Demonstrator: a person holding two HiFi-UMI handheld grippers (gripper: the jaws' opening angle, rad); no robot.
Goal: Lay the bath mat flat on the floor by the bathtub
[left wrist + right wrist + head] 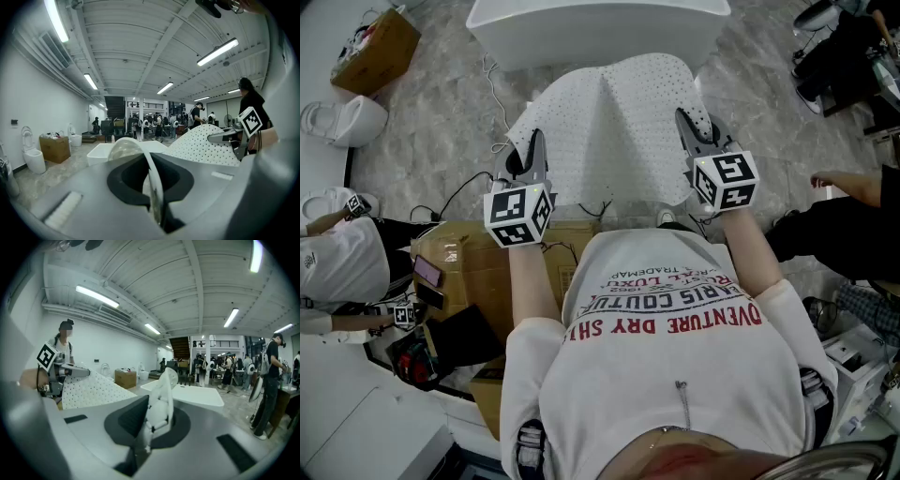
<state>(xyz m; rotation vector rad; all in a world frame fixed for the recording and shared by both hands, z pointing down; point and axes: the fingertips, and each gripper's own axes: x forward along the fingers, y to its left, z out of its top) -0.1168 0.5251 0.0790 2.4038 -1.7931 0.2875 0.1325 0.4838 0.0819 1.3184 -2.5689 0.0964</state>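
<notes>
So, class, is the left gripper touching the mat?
Touching. In the left gripper view, the left gripper is clamped shut on an edge of the mat, which sticks out from between its jaws.

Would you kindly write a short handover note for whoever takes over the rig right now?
Left gripper: shut on the bath mat, left side of its near edge.
Right gripper: shut on the right side of that edge.
Mat: held up, sagging between the grippers, in front of the bathtub.
Done: mat gripped and spread.
Left: lower it flat onto the floor by the tub, then release.
</notes>
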